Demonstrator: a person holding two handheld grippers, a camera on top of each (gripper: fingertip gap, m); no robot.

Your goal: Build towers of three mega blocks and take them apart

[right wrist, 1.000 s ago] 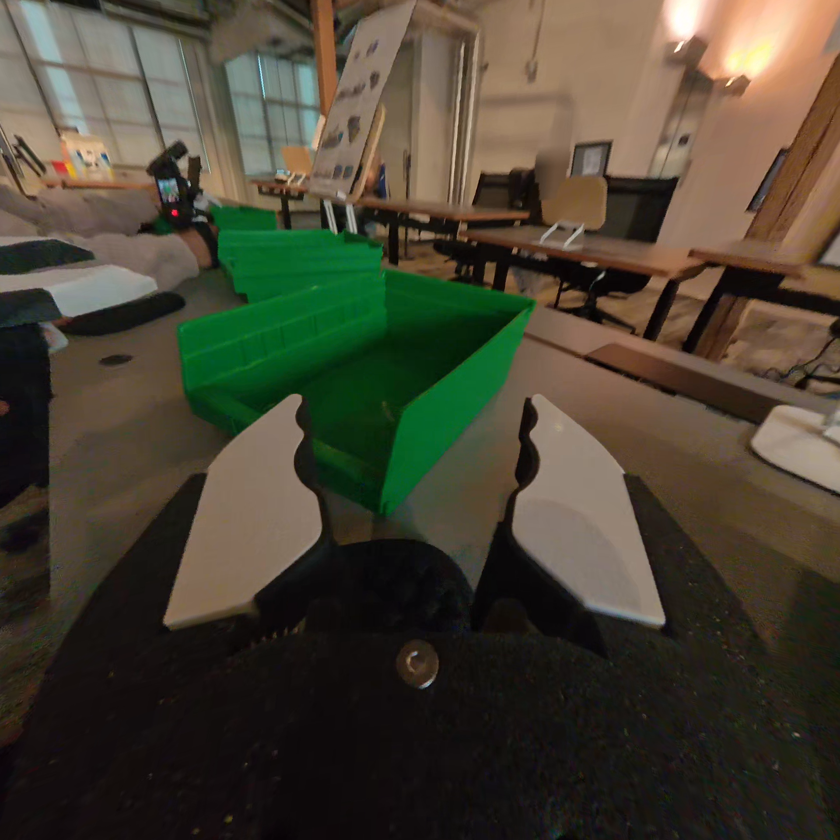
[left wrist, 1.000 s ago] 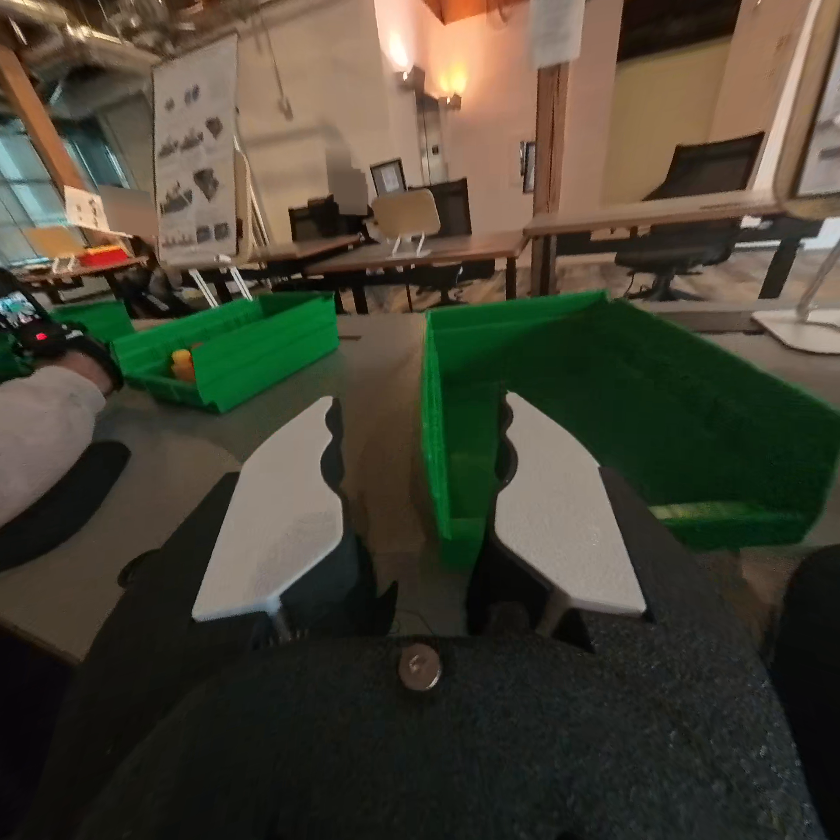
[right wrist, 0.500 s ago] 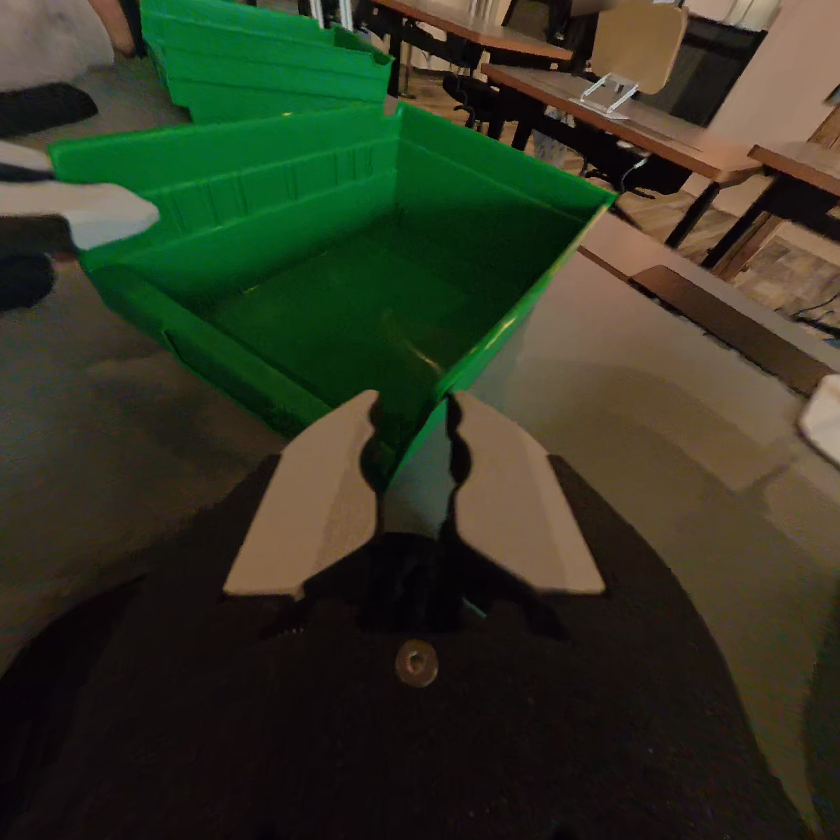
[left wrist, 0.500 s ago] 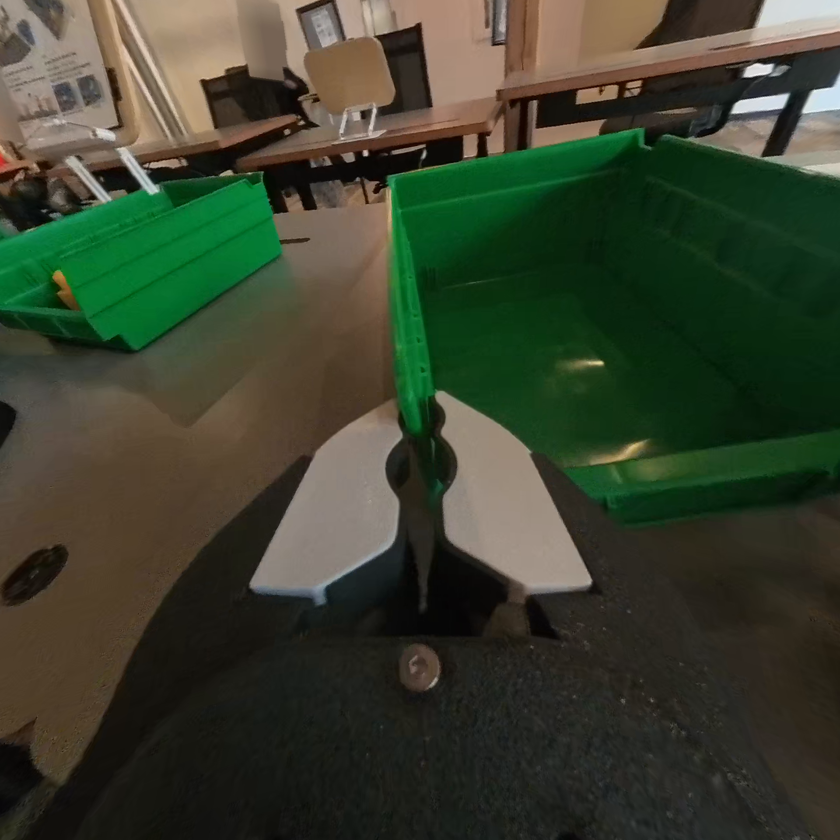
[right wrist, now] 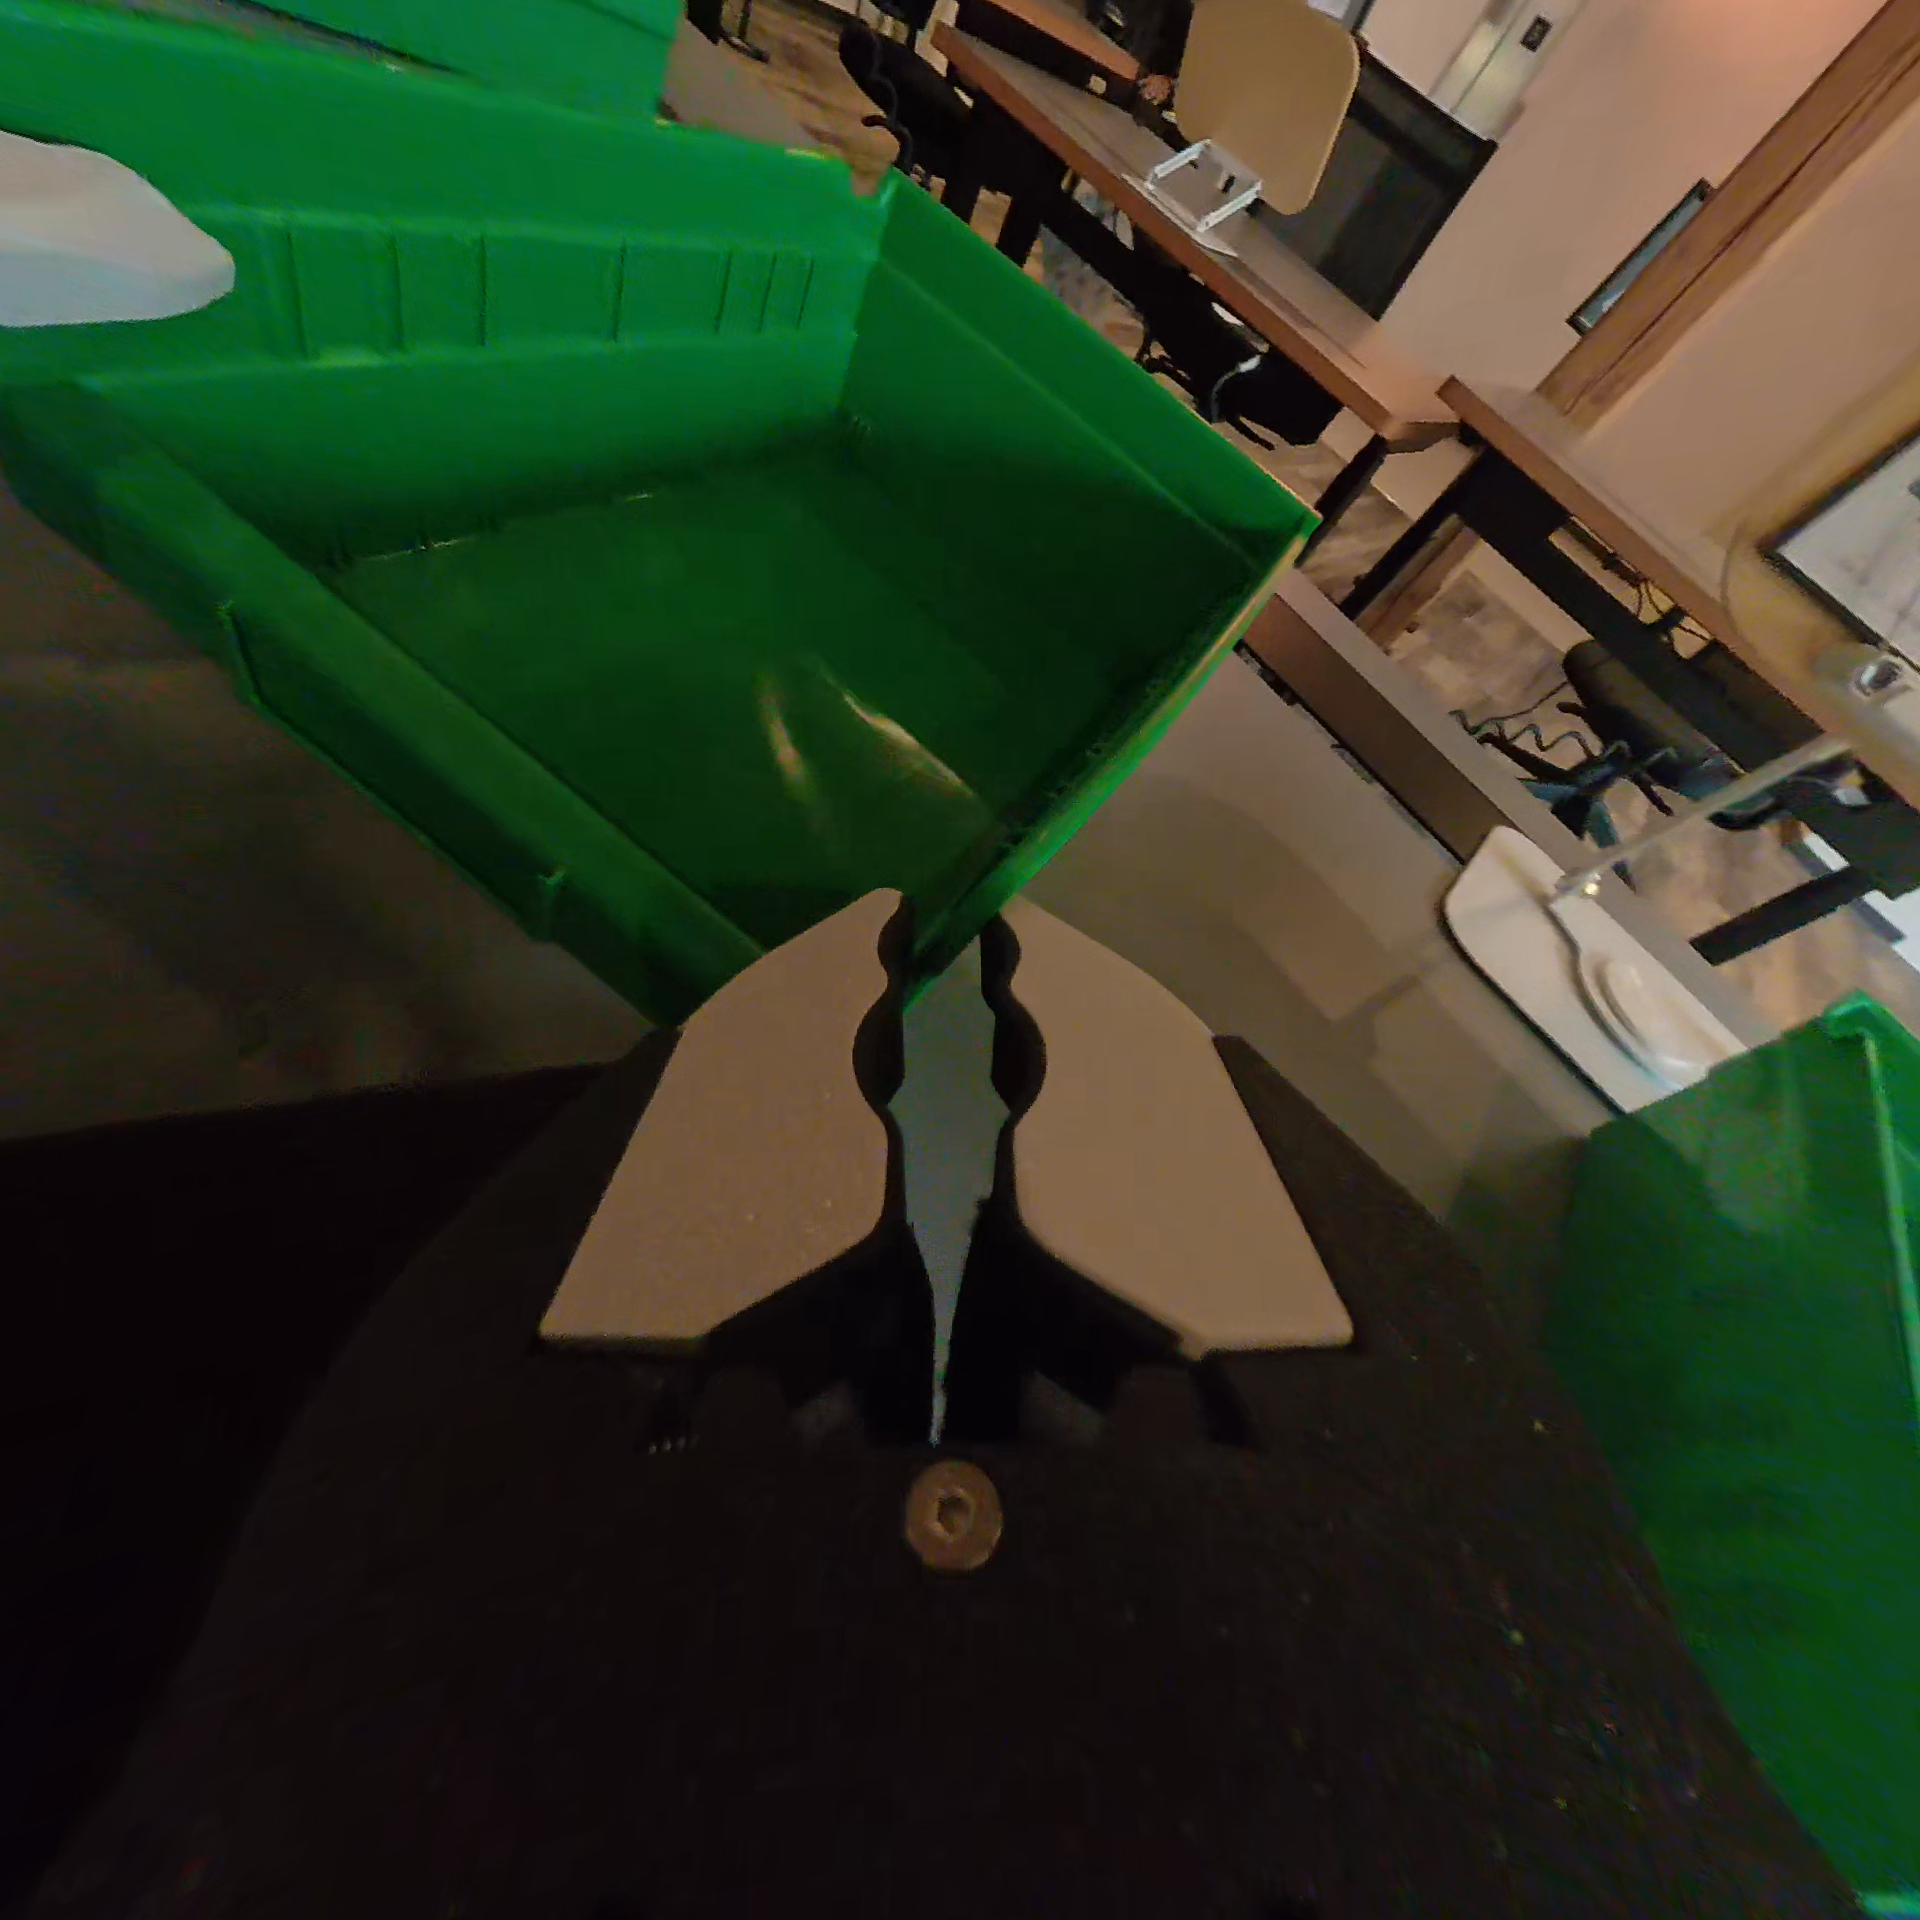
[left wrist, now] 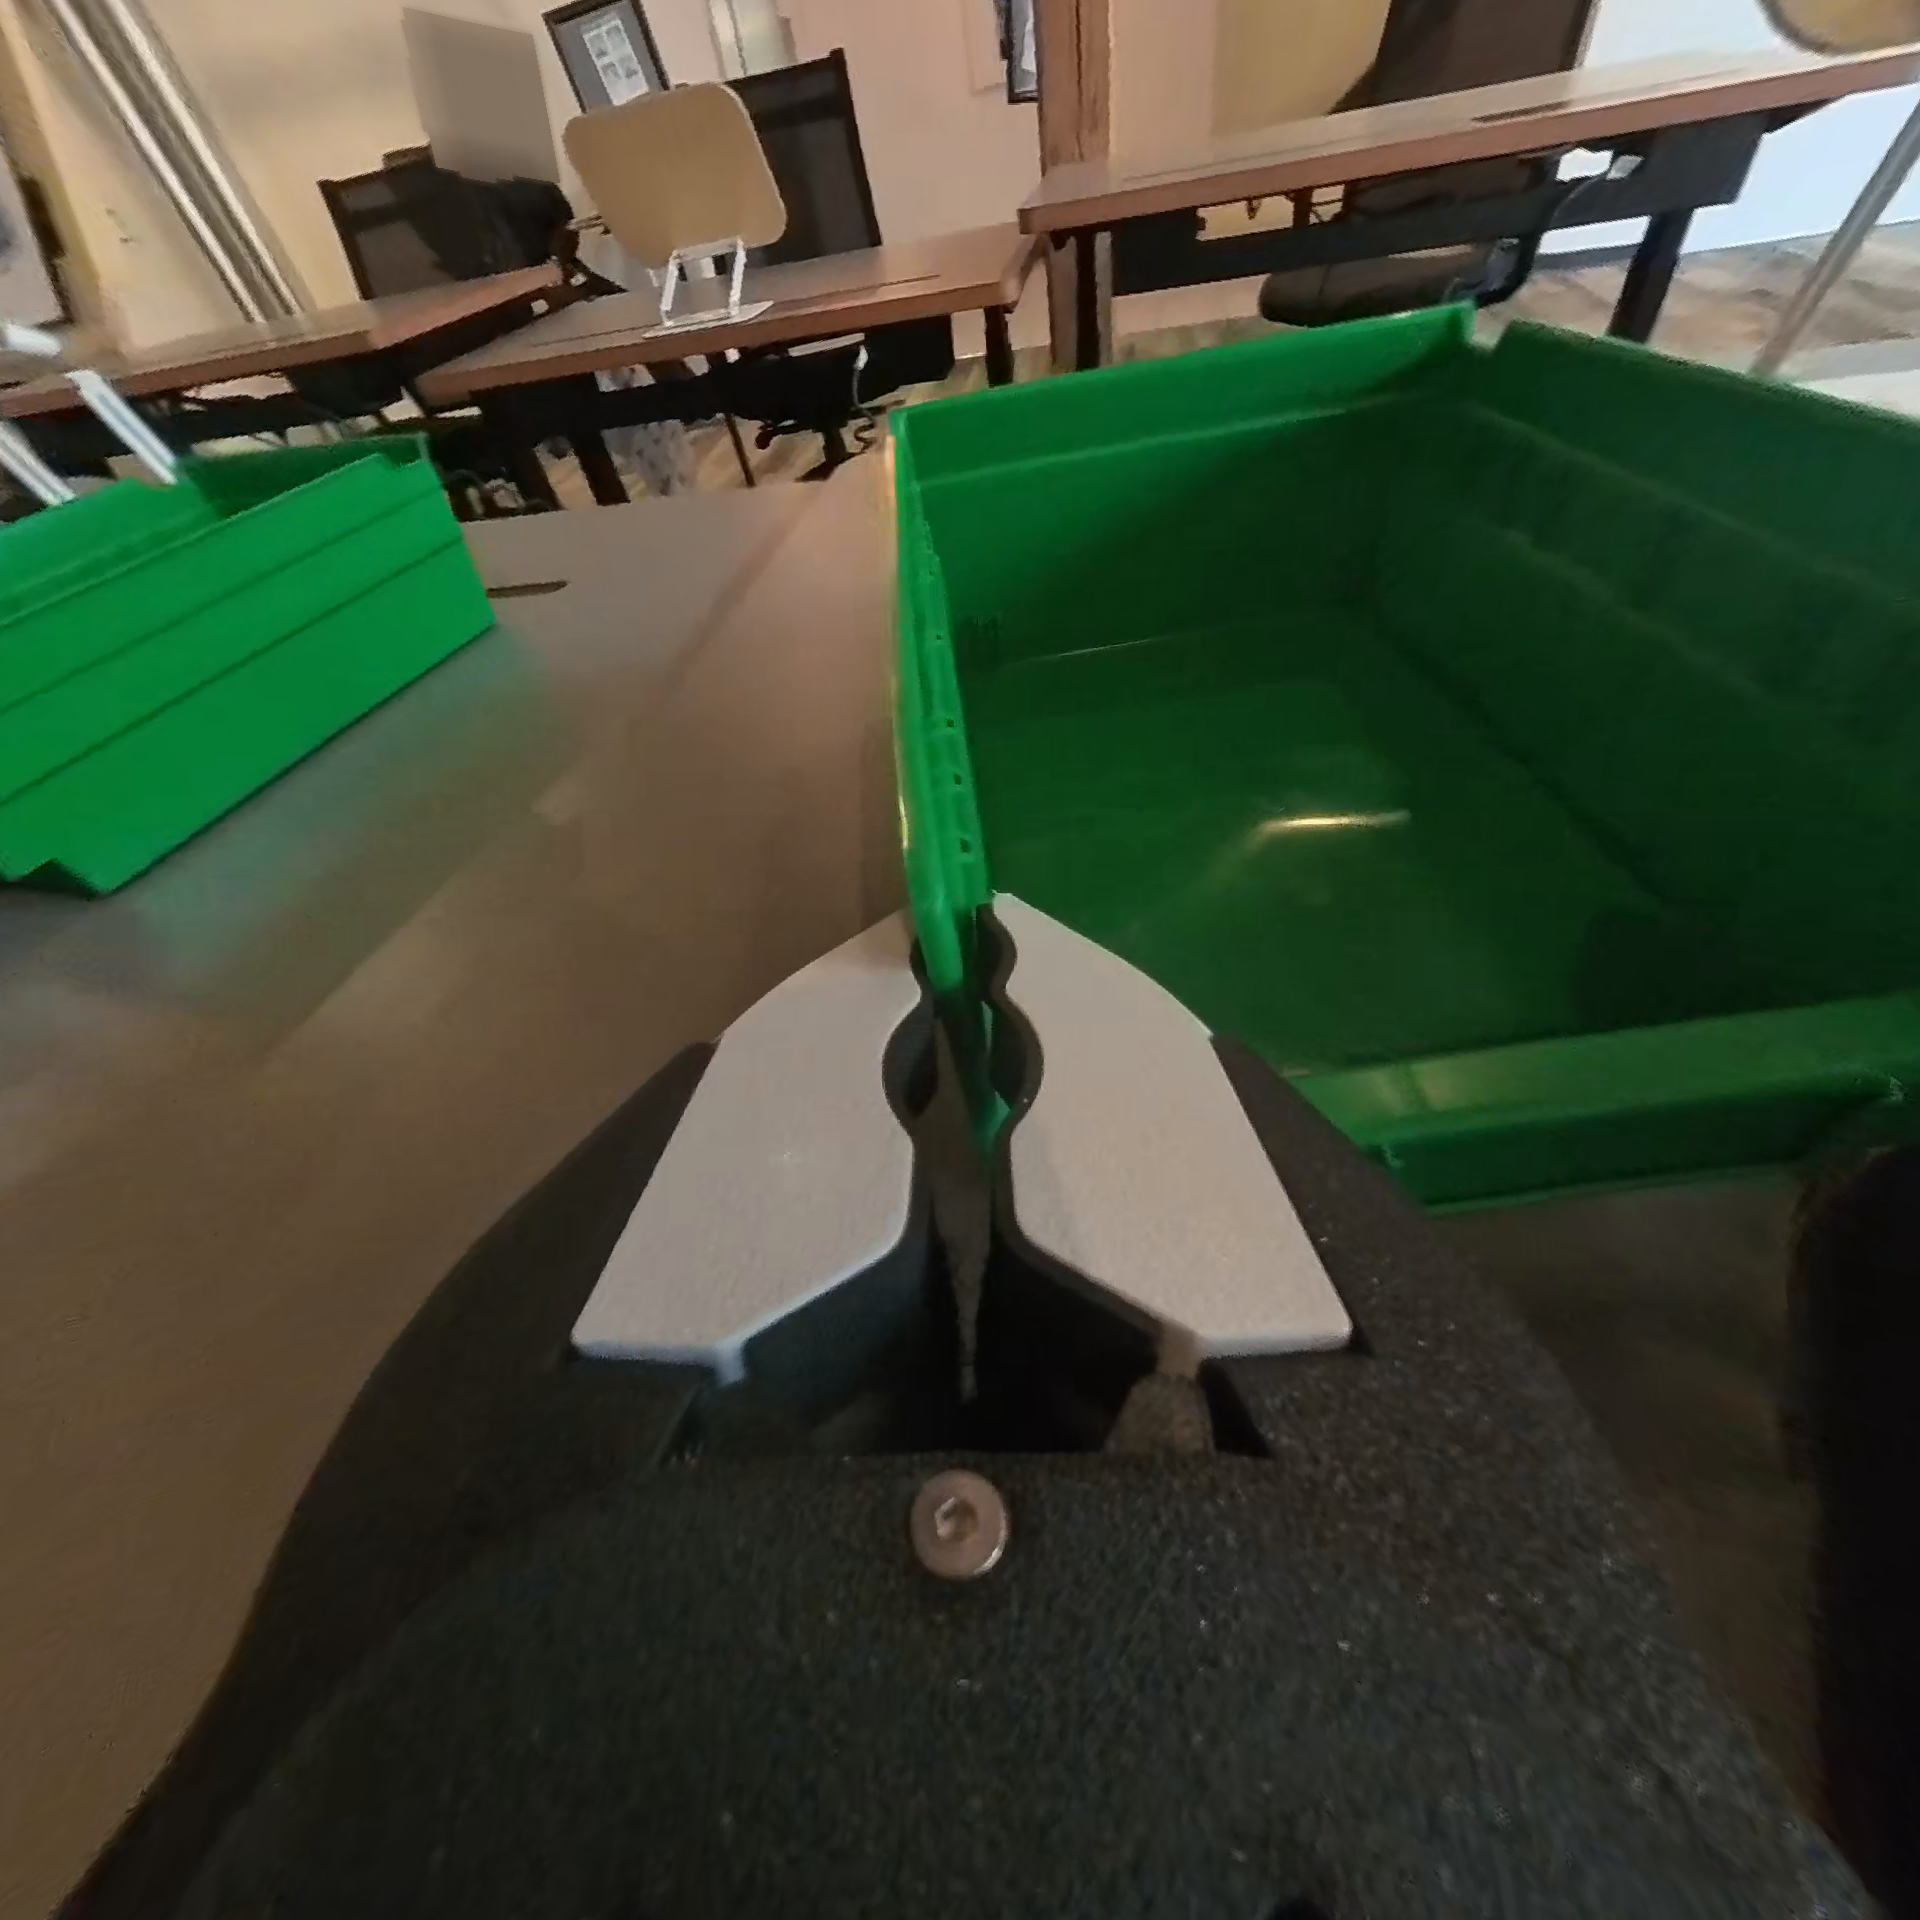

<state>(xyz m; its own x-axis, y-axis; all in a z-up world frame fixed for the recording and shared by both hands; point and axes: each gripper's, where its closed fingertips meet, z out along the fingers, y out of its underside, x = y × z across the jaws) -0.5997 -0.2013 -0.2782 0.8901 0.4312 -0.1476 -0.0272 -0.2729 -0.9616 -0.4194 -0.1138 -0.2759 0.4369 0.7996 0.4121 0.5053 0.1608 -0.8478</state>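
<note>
At near corners of the empty green bin (left wrist: 1351, 790), left gripper (left wrist: 961, 935) and right gripper (right wrist: 940, 935) are now clamped on opposite side walls, having been spread apart a second ago. Bin looks tilted in right view, so probably being carried; no mega blocks visible, maybe in the farther bin (left wrist: 229, 644)

Green bin (left wrist: 1455, 540), white-fingered black gripper (left wrist: 961, 997)

The second green bin (left wrist: 208, 665) at nine o'clock in the left wrist view is cut off by the frame edge. A third green bin (right wrist: 1766, 1403) at four o'clock in the right wrist view is likewise cropped. The left gripper (right wrist: 94, 244) is seen only as a white fingertip at ten o'clock. No blocks can be made out.
</note>
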